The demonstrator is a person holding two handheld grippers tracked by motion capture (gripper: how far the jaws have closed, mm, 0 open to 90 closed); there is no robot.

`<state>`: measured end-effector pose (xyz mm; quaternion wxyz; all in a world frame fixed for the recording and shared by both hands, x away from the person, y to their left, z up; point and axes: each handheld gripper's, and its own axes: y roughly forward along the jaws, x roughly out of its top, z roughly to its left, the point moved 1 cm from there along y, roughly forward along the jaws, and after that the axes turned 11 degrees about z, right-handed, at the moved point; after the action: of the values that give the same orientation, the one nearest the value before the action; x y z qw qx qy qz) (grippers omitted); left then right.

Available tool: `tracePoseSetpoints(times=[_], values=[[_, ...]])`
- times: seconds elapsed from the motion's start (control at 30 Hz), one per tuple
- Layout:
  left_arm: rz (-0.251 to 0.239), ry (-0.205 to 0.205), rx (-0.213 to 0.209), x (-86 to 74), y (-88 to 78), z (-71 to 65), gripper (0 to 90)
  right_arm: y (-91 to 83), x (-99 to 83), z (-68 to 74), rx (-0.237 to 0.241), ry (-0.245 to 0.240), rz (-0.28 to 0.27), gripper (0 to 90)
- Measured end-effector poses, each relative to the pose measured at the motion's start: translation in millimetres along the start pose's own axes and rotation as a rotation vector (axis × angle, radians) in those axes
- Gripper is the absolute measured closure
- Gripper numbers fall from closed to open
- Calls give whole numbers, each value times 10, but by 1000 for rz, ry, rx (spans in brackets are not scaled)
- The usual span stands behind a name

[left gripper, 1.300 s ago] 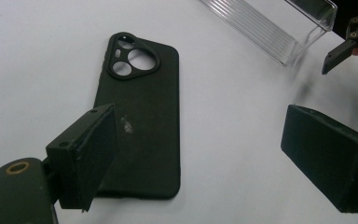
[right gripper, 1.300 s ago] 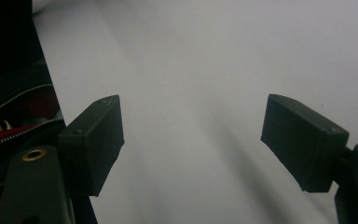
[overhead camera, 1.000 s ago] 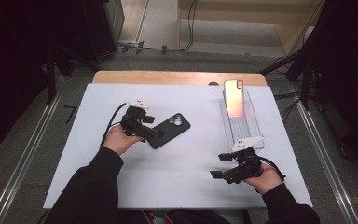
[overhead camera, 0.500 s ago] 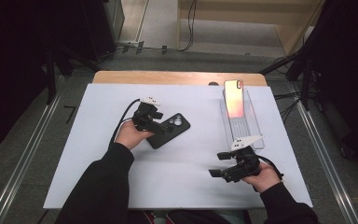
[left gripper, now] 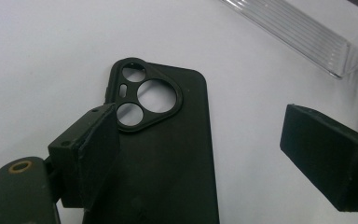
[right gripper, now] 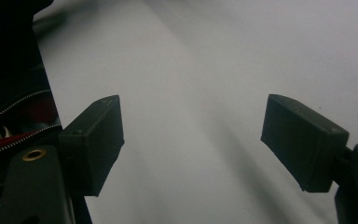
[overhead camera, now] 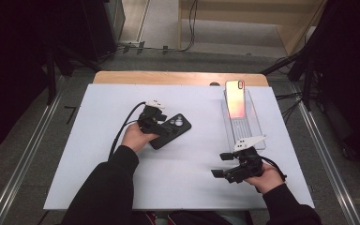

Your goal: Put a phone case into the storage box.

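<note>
Two grippers work over a white table [overhead camera: 98, 140]. Left gripper [left gripper: 200, 154] sits at the near-left end of a black phone case [overhead camera: 171, 131], which lies flat, camera cutout up, left of centre; its jaws stand wide apart, straddling the case's width without the pads pressing on it. Right gripper [overhead camera: 225, 165] is at the near right, well apart from the case, jaws wide with bare table between them. Far right, a clear plastic stand [overhead camera: 243, 127] holds a phone [overhead camera: 235, 98] with a glossy orange-pink back. A cable [overhead camera: 124, 126] trails from the left gripper across the table toward the near edge. Nothing lies between case and stand.
</note>
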<state>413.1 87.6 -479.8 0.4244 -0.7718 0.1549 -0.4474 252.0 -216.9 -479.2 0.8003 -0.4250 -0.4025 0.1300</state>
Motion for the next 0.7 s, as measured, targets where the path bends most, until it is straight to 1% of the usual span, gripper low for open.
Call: tracePoseSetpoints(times=[0.1, 0.13, 0.23, 0.27, 0.37, 0.43, 0.47, 0.53, 0.7], values=[[22, 4, 17, -21, 26, 9, 121, 4, 2, 3, 1, -2, 1, 190], [16, 2, 16, -34, 40, 11, 121, 5, 4, 8, 3, -3, 0, 190], [20, -2, 39, -74, 82, 27, 121, 7, 12, 30, 7, -8, 0, 190], [23, -3, 54, -90, 95, 37, 121, 10, 13, 35, 7, -9, 2, 191], [36, -10, 74, -120, 127, 62, 121, 18, 14, 40, 6, -9, 8, 191], [27, -11, 81, -141, 152, 67, 121, 19, 14, 38, 5, -9, 8, 191], [26, -5, 85, -147, 152, 75, 122, 18, 14, 35, 6, -8, 7, 190], [18, -10, 89, -153, 163, 85, 122, 15, 13, 30, 4, -8, 8, 191], [52, 19, 127, -191, 217, 88, 121, 18, 12, 28, 4, -6, 9, 191]])
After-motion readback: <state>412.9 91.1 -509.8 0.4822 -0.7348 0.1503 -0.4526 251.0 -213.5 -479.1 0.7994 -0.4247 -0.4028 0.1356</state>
